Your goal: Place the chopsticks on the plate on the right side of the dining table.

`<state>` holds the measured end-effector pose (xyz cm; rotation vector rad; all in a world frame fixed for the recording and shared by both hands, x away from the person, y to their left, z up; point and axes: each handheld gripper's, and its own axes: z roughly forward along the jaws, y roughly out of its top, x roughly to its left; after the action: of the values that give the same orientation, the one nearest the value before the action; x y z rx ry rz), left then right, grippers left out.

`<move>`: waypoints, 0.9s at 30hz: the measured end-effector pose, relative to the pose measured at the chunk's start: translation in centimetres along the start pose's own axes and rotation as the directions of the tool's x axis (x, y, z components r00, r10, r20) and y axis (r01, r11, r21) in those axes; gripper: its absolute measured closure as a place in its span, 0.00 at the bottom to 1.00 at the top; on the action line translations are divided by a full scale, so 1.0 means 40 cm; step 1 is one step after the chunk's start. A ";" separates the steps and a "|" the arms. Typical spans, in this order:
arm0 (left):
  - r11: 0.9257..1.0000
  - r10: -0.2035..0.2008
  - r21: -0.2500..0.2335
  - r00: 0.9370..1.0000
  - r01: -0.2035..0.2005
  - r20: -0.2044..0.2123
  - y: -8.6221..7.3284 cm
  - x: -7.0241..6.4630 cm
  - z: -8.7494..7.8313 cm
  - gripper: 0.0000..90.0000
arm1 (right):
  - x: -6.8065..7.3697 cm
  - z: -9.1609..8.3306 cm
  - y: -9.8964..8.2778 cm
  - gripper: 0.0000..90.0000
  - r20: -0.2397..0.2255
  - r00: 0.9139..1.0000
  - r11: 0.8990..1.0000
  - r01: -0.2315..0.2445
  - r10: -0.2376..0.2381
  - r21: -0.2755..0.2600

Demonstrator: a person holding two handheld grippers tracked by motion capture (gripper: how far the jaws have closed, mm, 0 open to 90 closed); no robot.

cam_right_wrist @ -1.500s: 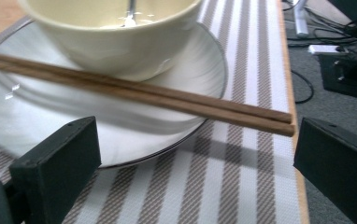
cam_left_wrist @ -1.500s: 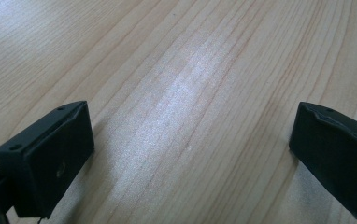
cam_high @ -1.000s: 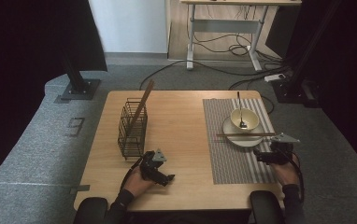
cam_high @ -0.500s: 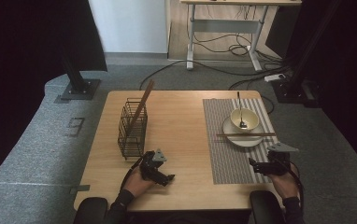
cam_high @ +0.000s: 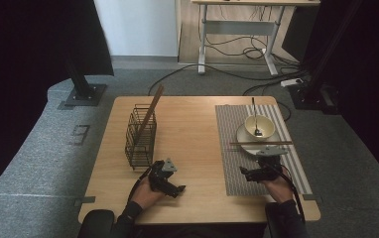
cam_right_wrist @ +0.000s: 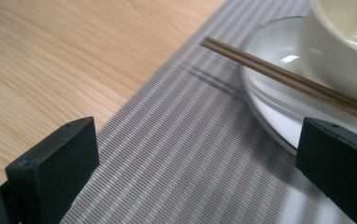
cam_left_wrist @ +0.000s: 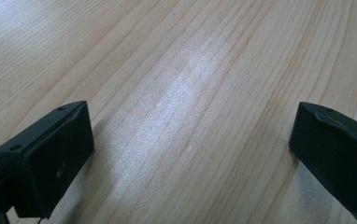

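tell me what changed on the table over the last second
The right gripper drew back toward the person and slightly left, away from the chopsticks across the plate; its jaws stand open and empty. The left gripper, wire basket and bowl stayed put.

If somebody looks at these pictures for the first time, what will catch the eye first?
Probably the chopsticks lying across the white plate, with a bowl on it, on the striped mat at the table's right. Next, the black wire basket at the left, a wooden stick leaning in it.
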<state>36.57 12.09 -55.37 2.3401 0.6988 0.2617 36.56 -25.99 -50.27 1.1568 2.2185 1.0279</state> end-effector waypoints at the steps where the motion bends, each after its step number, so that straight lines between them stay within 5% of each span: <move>1: 1.000 0.000 0.000 1.000 0.000 0.000 0.000 0.000 0.000 0.00 | 0.007 0.011 0.005 0.00 -0.007 1.000 1.000 0.004 -0.004 0.004; 8: 1.000 0.000 0.000 1.000 0.000 0.000 0.000 0.000 0.000 0.00 | 0.044 0.085 0.016 0.00 -0.070 0.997 0.999 0.015 -0.013 0.038; 19: 1.000 -0.001 0.000 1.000 0.001 0.000 0.000 0.000 0.000 0.00 | 0.032 0.158 -0.017 0.00 -0.049 0.998 0.996 0.033 -0.029 0.085; 27: 1.000 0.000 0.000 1.000 0.000 0.000 0.000 0.000 0.000 0.00 | 0.021 0.178 -0.036 0.00 -0.058 0.998 0.996 -0.001 0.006 0.090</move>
<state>36.56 12.09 -55.37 2.3396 0.6991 0.2612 40.05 -22.90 -55.90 1.1829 2.3305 0.9843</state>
